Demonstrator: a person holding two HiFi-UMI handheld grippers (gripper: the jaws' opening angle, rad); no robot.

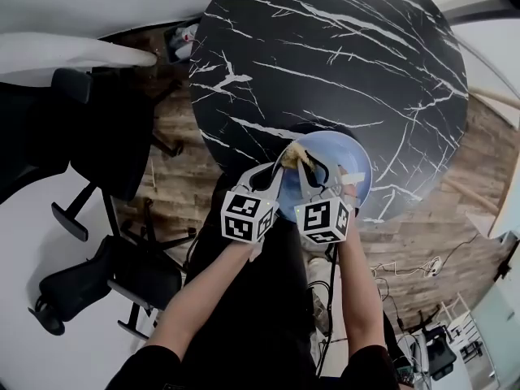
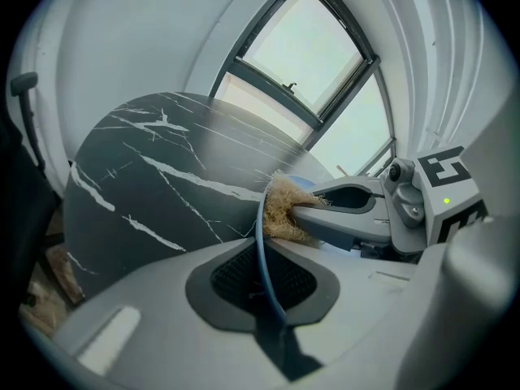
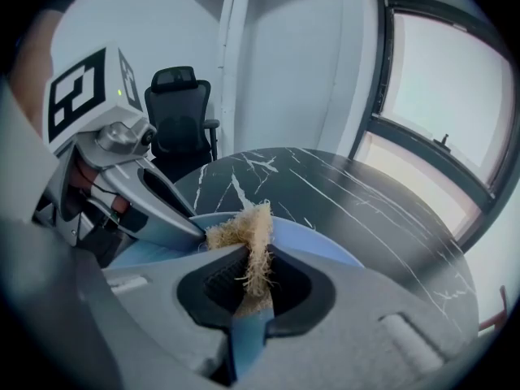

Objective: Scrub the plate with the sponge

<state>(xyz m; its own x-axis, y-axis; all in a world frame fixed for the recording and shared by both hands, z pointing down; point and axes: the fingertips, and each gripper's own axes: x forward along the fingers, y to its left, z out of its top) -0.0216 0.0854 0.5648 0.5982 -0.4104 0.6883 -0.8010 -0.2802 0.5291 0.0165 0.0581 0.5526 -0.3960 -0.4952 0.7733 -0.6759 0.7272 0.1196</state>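
Observation:
A light blue plate (image 1: pixel 351 162) is held over the near edge of the black marble table (image 1: pixel 325 55). My left gripper (image 1: pixel 282 162) is shut on its rim; in the left gripper view the thin blue rim (image 2: pixel 262 246) runs straight between the pads. My right gripper (image 1: pixel 318 169) is shut on a tan, fibrous sponge (image 1: pixel 296 154) and presses it onto the plate's face beside the left jaws. In the right gripper view the sponge (image 3: pixel 246 232) sticks up from the closed pads over the blue plate (image 3: pixel 313 249). The right gripper's fingers (image 2: pixel 349 216) and the sponge (image 2: pixel 283 208) show in the left gripper view.
Black office chairs (image 1: pixel 106 140) stand on the wooden floor left of the round table, one more (image 3: pixel 180 104) beyond it. Cables (image 1: pixel 406 268) lie on the floor at the right. A large window (image 2: pixel 313 51) is behind the table (image 2: pixel 146 193).

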